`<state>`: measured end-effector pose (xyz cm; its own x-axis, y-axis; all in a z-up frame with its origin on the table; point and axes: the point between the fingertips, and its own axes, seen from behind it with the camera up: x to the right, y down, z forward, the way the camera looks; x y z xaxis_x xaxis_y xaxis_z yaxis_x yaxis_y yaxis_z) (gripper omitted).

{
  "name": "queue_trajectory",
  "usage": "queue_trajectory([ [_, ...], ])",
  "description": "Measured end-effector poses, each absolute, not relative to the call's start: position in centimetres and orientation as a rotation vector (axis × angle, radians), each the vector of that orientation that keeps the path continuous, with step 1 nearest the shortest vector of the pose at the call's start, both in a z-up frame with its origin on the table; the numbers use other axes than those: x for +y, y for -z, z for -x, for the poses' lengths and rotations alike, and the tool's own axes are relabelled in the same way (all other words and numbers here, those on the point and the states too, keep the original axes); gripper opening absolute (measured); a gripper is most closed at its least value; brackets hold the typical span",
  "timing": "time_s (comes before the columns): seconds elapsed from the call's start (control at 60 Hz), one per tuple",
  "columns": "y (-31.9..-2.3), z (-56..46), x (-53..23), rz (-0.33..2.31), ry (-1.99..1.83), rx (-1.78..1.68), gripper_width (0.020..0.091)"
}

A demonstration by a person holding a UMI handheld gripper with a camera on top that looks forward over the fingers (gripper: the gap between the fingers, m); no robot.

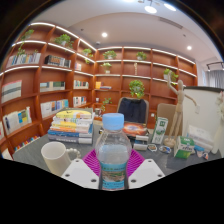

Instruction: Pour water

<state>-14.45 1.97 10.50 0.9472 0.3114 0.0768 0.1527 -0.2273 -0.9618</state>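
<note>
Stacked books (72, 125) on the table; bookshelves (45, 75) and a chair (132, 108) behind.

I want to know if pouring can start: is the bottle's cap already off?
No, the blue cap sits on top of the bottle, which stands between the gripper fingers.

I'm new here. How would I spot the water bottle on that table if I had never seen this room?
Start at the grey table in front of the wooden bookshelves. At its near edge, the water bottle stands upright between the tool's two fingers. Unlike the white mug beside it, it is clear plastic with a light blue cap.
</note>
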Motion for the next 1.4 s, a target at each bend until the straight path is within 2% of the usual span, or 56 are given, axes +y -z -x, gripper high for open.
queue_trajectory([
  [0.217, -8.5, 13.5, 2.1, 1.782, -0.220, -0.273, 0.0286],
  [0.317, -7.1, 13.7, 2.1, 1.798, -0.224, -0.284, 0.0307],
  [0.5, -7.3, 13.6, 2.1, 1.801, -0.209, -0.276, 0.0304],
  [0.733, -6.6, 13.4, 1.7, 1.835, -0.218, -0.242, 0.0486],
  [0.817, -5.9, 13.0, 1.1, 1.879, -0.214, -0.225, 0.0618],
  [0.95, -6.6, 12.0, -0.8, 1.876, -0.184, -0.197, 0.0726],
  [1.4, -11.5, 5.7, -10.5, 1.813, -0.027, -0.019, 0.0775],
])
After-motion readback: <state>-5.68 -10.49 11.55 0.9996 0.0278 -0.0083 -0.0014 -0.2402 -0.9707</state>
